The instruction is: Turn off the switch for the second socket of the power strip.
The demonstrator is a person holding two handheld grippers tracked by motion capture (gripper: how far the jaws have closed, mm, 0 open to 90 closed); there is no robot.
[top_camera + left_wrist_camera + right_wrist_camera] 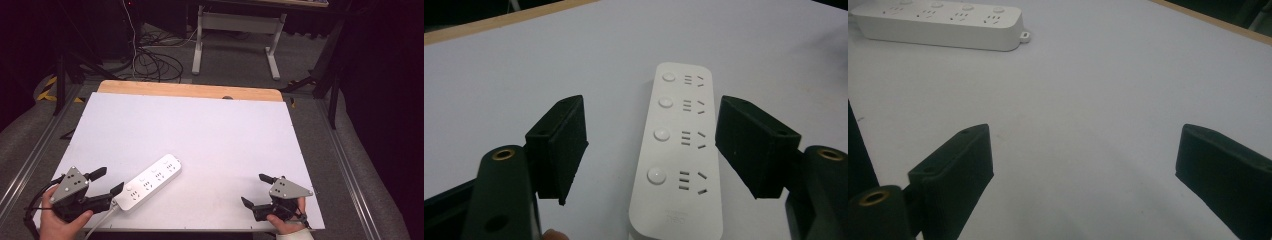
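White plastic four-socket power strip (679, 150) is seen lengthwise between the spread left tool's (651, 145) jaws, pointing away; right tool (1083, 170) is spread, empty.

A white power strip (148, 182) lies on the white tabletop (210, 130) near its front-left corner. Black cables (155, 62) lie on the floor behind.

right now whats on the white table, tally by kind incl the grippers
power strip: 1
grippers: 2, left gripper and right gripper, both with jaws apart
total: 3
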